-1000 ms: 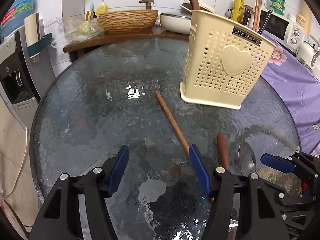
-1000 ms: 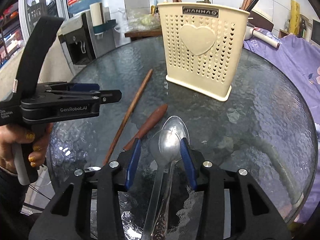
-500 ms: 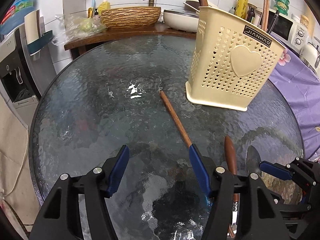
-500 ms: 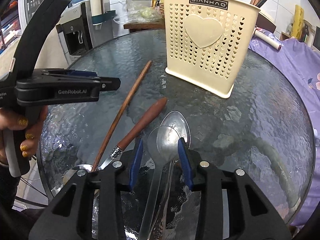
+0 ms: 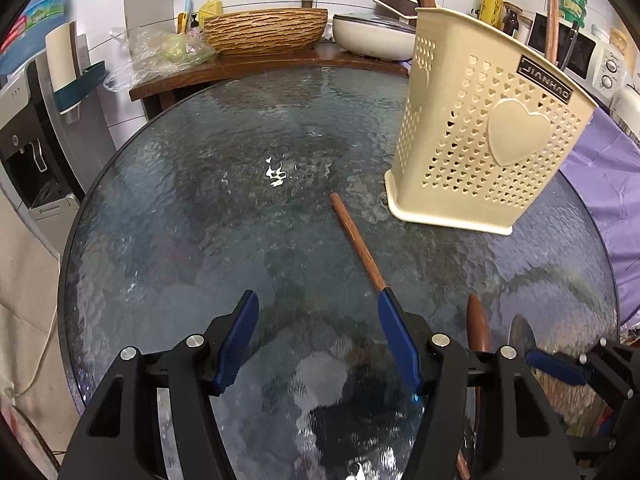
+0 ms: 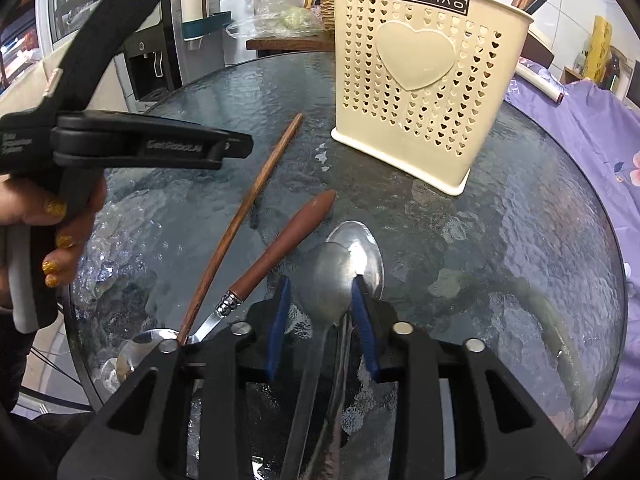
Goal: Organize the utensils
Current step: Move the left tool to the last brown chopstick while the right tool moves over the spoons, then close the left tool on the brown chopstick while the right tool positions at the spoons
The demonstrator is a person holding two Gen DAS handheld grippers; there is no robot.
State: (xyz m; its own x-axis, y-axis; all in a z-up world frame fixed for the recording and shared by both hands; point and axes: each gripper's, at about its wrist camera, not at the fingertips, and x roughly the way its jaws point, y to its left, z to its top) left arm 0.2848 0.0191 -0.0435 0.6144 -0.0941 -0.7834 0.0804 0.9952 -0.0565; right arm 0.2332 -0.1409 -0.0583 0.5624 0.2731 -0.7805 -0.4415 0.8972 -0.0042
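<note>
A cream utensil holder [image 6: 424, 80] with heart holes stands on the round glass table [image 6: 500, 240]; it also shows in the left wrist view [image 5: 484, 140]. Two steel spoons [image 6: 340, 268] lie overlapped between the blue pads of my right gripper [image 6: 320, 292], whose jaws stand partly closed around their bowls. A wooden-handled spoon [image 6: 288, 240] and a long wooden stick [image 6: 248, 208] lie left of them. My left gripper [image 5: 316, 312] is open and empty above the table, its right pad beside the stick [image 5: 356, 240].
A wooden side table [image 5: 240, 68] with a woven basin [image 5: 264, 32], a white pot [image 5: 368, 34] and a plastic bag stands behind the table. A water dispenser [image 5: 24, 132] is at the left. A purple cloth [image 6: 592, 140] and a microwave [image 5: 592, 60] are at the right.
Both grippers have drawn back toward the table's near edge. The right gripper's jaws have narrowed around the steel spoons' bowls. The left gripper stays open.
</note>
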